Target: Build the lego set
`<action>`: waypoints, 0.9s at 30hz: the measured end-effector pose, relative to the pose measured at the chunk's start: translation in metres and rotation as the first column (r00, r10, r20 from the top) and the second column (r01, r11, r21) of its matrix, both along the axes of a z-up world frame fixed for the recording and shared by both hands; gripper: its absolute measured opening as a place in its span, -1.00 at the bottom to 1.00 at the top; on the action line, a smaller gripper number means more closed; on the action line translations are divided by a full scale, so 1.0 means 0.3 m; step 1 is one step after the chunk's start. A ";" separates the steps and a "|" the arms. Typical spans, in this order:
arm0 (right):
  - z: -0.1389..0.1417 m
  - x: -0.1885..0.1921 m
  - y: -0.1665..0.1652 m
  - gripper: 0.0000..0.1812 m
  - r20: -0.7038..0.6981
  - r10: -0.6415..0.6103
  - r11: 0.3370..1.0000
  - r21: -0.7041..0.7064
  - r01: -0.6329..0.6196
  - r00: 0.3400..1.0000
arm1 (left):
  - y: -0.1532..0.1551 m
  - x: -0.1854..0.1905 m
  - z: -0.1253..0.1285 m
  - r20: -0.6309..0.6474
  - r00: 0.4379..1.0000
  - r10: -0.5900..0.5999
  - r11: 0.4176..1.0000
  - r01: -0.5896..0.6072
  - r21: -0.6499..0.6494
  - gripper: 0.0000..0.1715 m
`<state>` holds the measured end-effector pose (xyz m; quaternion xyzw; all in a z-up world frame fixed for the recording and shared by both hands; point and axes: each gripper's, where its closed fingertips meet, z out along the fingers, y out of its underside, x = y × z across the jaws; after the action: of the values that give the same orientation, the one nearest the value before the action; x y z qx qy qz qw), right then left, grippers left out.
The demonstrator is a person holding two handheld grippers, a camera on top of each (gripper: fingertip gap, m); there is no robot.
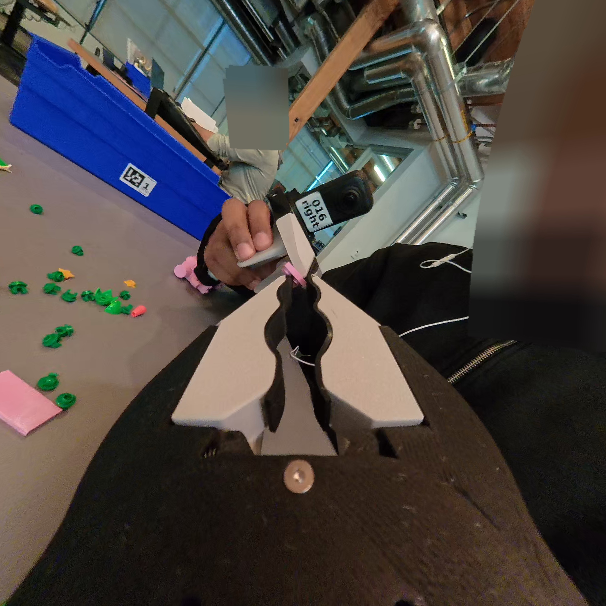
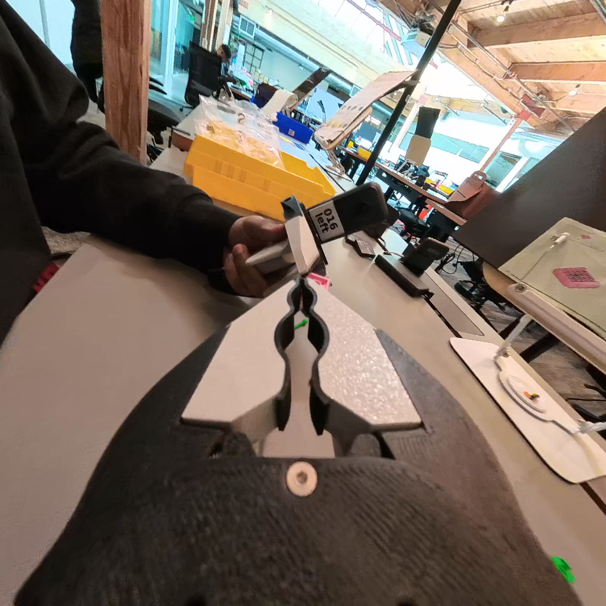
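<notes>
In the left wrist view my left gripper (image 1: pixel 299 278) is raised off the table and shut on a small pink round piece (image 1: pixel 292 272), which sticks out up and to the left of its tips. My right gripper (image 1: pixel 310 270), held by a hand, meets it tip to tip, one white finger lying over the pink piece. In the right wrist view my right gripper (image 2: pixel 300 283) has its tips pressed together with nothing visible between them. The left gripper (image 2: pixel 305 270) is just beyond, with a bit of pink (image 2: pixel 320 280) at its tip.
Several green pieces (image 1: pixel 69 295), two orange ones, a red one (image 1: pixel 138 311), a pink assembly (image 1: pixel 190 272) and a pink flat piece (image 1: pixel 23 403) lie on the grey table. A blue bin (image 1: pixel 98 131) stands behind them. Yellow bins (image 2: pixel 255 177) stand on a table behind. A green stem (image 2: pixel 301 324) lies below. Less than 4 cm separates the two grippers' tips. From either gripper's tips it is about 20 centimetres to the pink assembly (image 1: pixel 190 272).
</notes>
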<state>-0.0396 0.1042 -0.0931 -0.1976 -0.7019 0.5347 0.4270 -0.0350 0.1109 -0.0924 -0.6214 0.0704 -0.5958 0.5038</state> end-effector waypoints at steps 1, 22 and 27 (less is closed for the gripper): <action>-0.003 0.000 0.004 -1.00 -0.003 -0.005 1.000 0.013 0.005 1.000 | 0.002 -0.001 -0.006 -0.006 1.000 0.001 1.000 -0.001 -0.007 -0.95; 0.035 -0.014 0.033 -0.90 0.108 0.040 0.956 -0.293 -0.007 0.993 | 0.007 0.011 -0.004 -0.214 0.967 0.140 0.983 -0.110 0.147 -1.00; 0.022 -0.016 0.024 -0.93 0.141 0.055 0.956 -0.294 -0.011 0.989 | 0.008 0.014 -0.010 -0.239 0.959 0.150 0.981 -0.115 0.155 -1.00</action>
<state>-0.0443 0.1114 -0.0866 -0.2857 -0.6480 0.6235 0.3311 -0.0307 0.1133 -0.0955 -0.6578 0.1327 -0.4714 0.5722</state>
